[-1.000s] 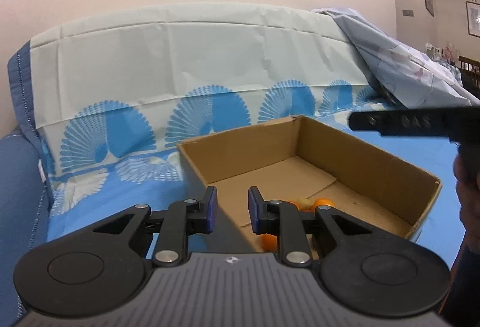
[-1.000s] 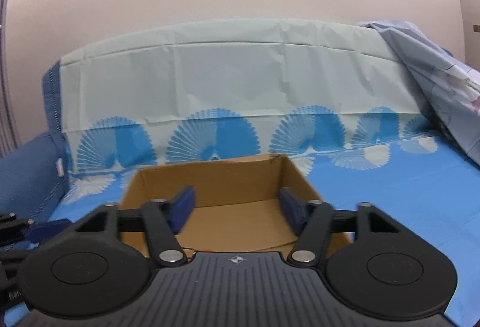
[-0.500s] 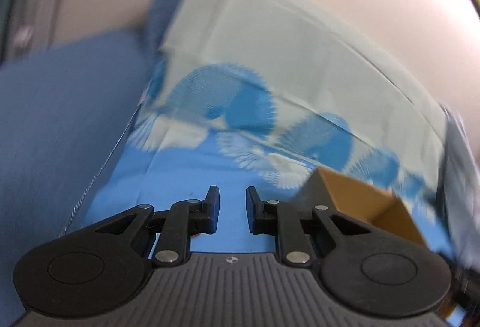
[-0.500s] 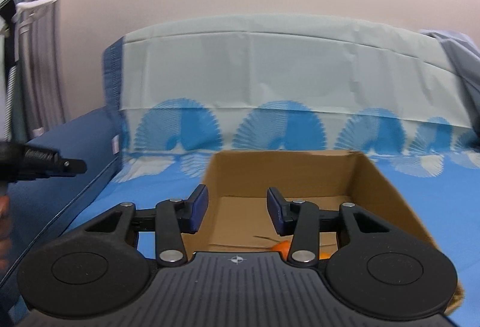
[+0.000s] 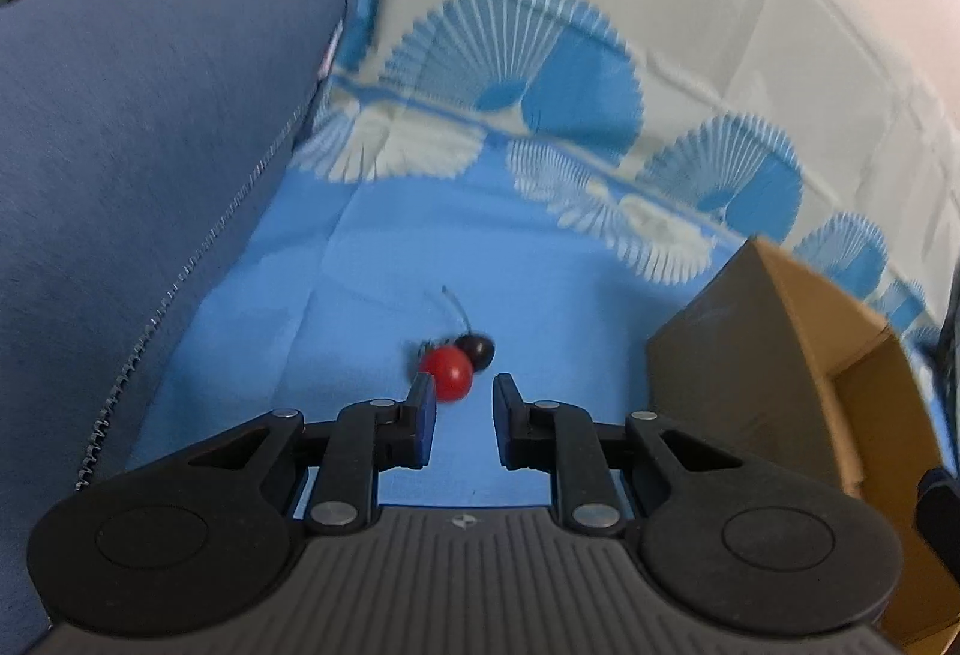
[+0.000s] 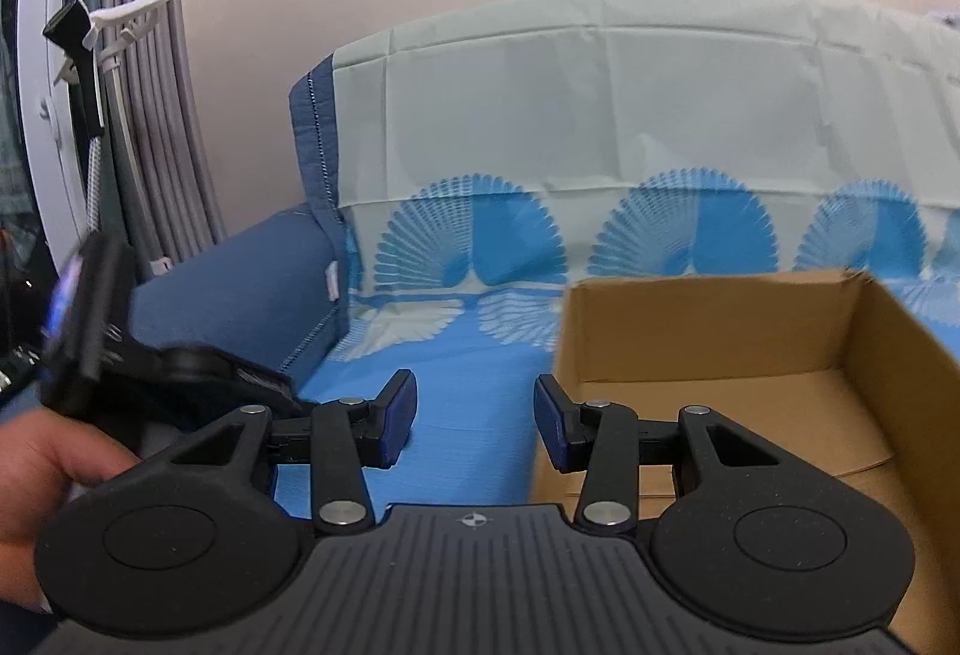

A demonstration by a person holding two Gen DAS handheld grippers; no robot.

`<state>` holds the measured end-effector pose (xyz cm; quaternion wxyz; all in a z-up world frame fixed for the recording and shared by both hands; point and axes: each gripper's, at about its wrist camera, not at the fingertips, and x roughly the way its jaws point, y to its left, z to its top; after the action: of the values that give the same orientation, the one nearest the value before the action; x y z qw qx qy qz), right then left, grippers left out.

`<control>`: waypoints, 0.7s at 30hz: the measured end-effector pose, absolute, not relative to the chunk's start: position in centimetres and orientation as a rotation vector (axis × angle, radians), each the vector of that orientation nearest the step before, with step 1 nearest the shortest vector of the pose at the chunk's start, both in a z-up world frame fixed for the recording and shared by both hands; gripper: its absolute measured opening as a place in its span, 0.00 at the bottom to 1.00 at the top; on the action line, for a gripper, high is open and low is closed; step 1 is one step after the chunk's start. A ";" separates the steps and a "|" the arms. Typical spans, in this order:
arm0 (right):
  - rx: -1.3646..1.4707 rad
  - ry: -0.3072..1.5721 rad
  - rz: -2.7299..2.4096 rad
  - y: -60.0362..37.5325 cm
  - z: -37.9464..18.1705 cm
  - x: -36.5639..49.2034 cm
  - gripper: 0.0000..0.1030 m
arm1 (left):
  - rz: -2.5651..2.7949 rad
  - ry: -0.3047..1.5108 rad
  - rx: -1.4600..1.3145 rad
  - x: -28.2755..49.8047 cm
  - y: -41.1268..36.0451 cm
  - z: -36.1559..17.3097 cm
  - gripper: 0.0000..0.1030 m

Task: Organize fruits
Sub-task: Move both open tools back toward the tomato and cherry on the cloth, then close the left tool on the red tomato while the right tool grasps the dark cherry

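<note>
Left wrist view: left claw [image 5: 463,400] empty, slightly apart, low centre, just behind red fruit [image 5: 447,371] and dark fruit [image 5: 477,349]; box [image 5: 798,355] at right. Right claw [image 6: 474,403] released, empty.

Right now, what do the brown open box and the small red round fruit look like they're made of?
The brown open box looks like matte corrugated cardboard: creased walls, folded floor flap. The small red round fruit looks smooth and glossy; real or plastic, the blur leaves open.

Blue fan-print sheet [image 5: 372,259] covers the bed under my claws. On it: red cherry tomato [image 5: 447,373] touching a dark fruit [image 5: 477,349], w/ a cardboard box [image 5: 780,355] near, to their right.
</note>
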<state>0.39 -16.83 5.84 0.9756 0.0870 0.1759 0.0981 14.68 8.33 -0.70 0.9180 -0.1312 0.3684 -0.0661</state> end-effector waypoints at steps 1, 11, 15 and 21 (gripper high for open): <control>0.186 0.357 0.204 -16.7 5.8 0.6 0.44 | -0.138 0.771 -0.255 15.0 8.0 -1.0 0.24; 0.181 0.341 0.280 -14.3 5.8 1.4 0.44 | -0.090 0.813 -0.115 19.5 5.2 -3.8 0.43; 0.190 0.350 0.272 -14.4 5.7 1.7 0.44 | -0.073 0.843 -0.098 20.9 4.7 -5.0 0.43; 0.160 0.336 0.253 -13.0 5.5 1.8 0.45 | -0.052 0.855 -0.030 21.4 4.5 -5.6 0.31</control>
<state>1.82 -13.00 5.51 0.9748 0.0795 0.1664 0.1256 21.38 4.53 -5.62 0.9096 -0.0146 0.4144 -0.0250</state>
